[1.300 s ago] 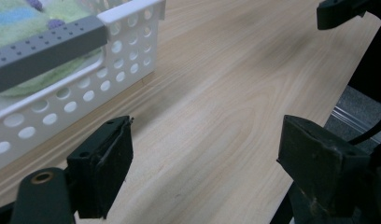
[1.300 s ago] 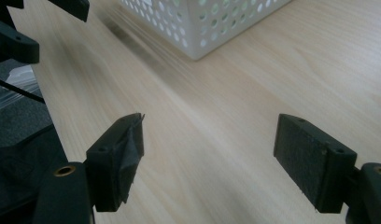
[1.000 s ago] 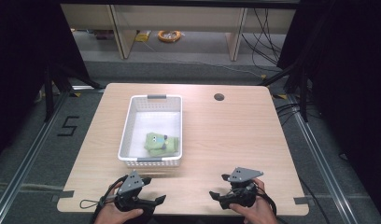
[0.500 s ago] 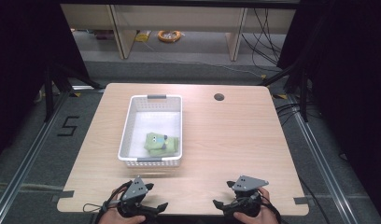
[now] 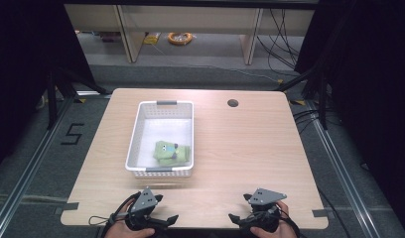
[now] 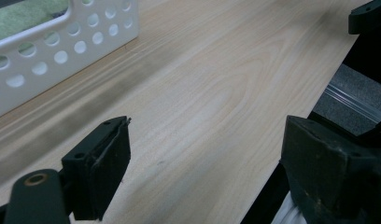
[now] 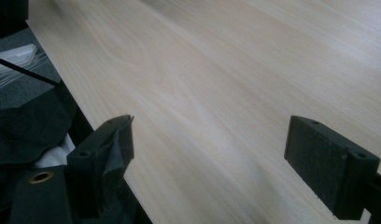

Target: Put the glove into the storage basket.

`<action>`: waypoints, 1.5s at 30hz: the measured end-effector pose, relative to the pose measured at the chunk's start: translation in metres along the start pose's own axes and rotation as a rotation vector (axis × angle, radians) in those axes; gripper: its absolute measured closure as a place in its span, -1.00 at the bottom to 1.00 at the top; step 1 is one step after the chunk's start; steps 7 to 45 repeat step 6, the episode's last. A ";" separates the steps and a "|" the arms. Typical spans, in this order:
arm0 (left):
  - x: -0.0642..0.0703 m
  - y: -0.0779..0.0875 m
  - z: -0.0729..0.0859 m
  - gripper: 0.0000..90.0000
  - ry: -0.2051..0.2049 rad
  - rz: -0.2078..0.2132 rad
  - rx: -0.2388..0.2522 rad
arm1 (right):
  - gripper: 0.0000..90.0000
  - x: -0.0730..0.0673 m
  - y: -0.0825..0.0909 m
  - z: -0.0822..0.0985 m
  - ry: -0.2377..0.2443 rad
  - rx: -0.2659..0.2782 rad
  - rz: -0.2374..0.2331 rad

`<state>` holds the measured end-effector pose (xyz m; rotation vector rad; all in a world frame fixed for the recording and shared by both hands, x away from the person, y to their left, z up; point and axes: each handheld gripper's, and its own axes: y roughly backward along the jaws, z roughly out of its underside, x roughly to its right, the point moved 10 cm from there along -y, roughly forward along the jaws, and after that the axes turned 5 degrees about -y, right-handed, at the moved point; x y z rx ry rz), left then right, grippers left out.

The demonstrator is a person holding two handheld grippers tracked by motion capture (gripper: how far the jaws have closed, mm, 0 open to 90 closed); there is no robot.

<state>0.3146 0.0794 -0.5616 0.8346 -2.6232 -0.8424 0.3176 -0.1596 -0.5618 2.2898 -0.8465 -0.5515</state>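
- I am looking down on a pale wooden table (image 5: 250,148), the largest thing here, standing on a grey floor with dark frames at both sides.
- A white perforated basket (image 5: 136,134) is sitting on the left half of the table, its long sides running from the near edge toward the far edge; its short near wall is lying a little back from the near edge.
- A folded green cloth (image 5: 171,152) with a small printed face is lying inside the basket, in its near right corner, touching the right wall.
- In the left gripper view, the basket's holed wall (image 6: 48,51) is showing at the upper left, with green cloth (image 6: 25,14) visible above its rim.
- My left gripper (image 5: 163,220) is hovering at the near edge of the table, toward the near left corner and just in front of the basket; its jaws are standing wide apart with nothing but bare wood between them.
- My right gripper (image 5: 240,219) is hovering at the near edge toward the near right corner, well apart from the basket; its jaws have just been opening and are now standing fully apart, with nothing between them.
- A small round hole (image 5: 233,103) is sitting in the tabletop near the far edge, right of the basket.
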 end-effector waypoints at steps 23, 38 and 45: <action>-0.002 0.000 0.002 -0.67 0.009 -0.003 -0.021 | -0.63 0.003 0.000 0.000 0.006 0.001 -0.001; -0.002 0.000 0.002 -0.67 0.009 -0.003 -0.021 | -0.63 0.003 0.000 0.000 0.006 0.001 -0.001; -0.002 0.000 0.002 -0.67 0.009 -0.003 -0.021 | -0.63 0.003 0.000 0.000 0.006 0.001 -0.001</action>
